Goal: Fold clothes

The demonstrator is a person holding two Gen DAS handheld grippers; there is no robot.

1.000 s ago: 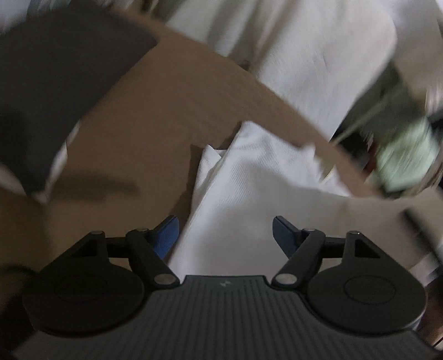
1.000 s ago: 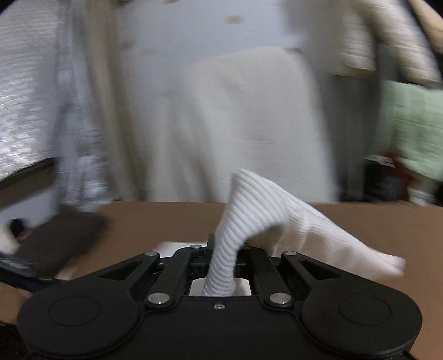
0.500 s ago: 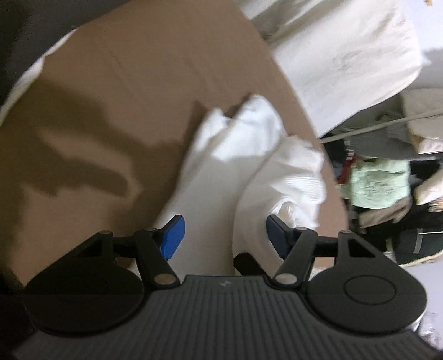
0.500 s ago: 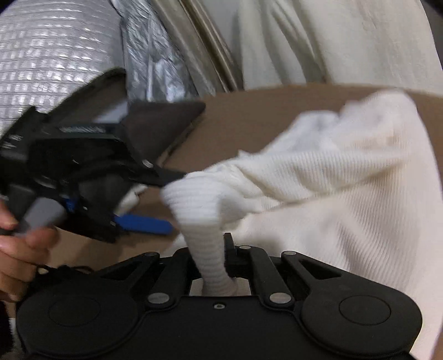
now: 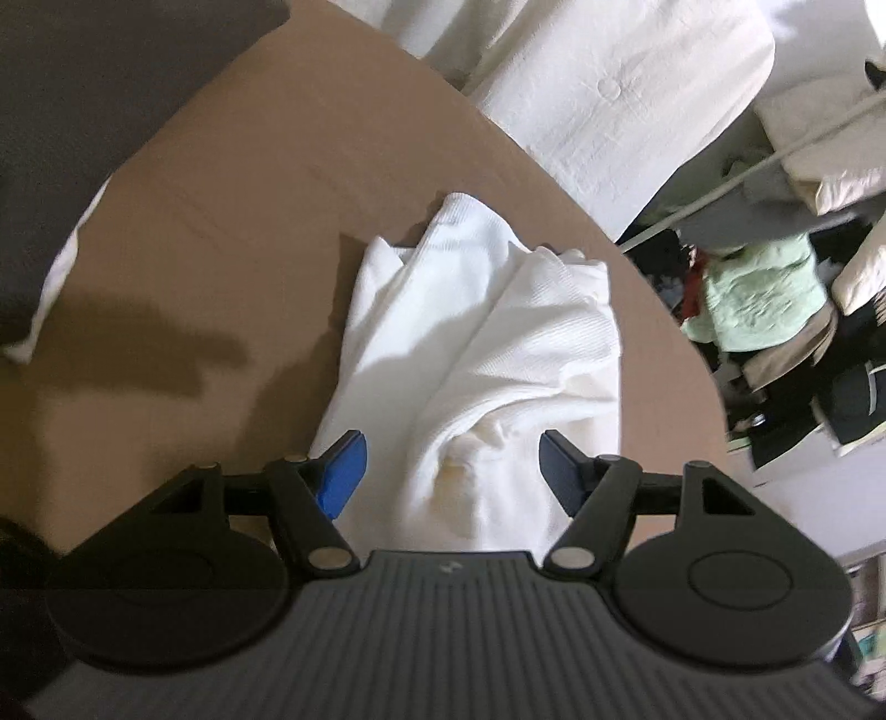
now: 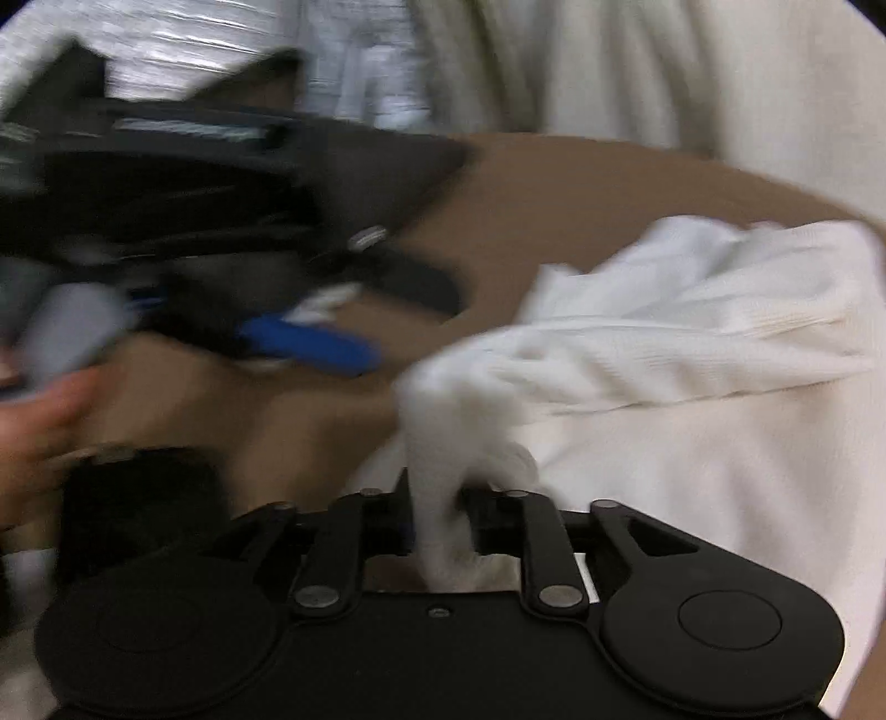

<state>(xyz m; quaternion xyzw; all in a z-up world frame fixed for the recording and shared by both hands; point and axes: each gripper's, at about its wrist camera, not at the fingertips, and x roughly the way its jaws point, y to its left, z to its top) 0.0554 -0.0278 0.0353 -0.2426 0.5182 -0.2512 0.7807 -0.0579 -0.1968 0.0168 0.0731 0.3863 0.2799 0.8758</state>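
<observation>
A white ribbed garment [image 5: 482,343] lies bunched lengthwise on the brown table [image 5: 249,194], with one side folded over the other. My left gripper [image 5: 451,448] hovers open over its near end, one blue pad on each side of the cloth and neither touching it. In the right wrist view the garment [image 6: 692,332] spreads to the right. A raised fold of it runs back between the jaws of my right gripper [image 6: 440,498]. Those jaws are opening and no longer pinch the fold. The left gripper's blue pad [image 6: 310,339] shows blurred at the left, with a hand [image 6: 33,421] below it.
A dark grey flat item [image 5: 83,111] covers the table's far left. Past the far edge stands a white padded chair back [image 5: 637,94]. To the right is a heap of clothes with a pale green piece [image 5: 764,293]. A silver duct [image 6: 166,33] hangs behind.
The right gripper brought the held fold down and across onto the garment, and its jaws have parted a little. The folded side now lies flatter. The left gripper stayed open over the near end.
</observation>
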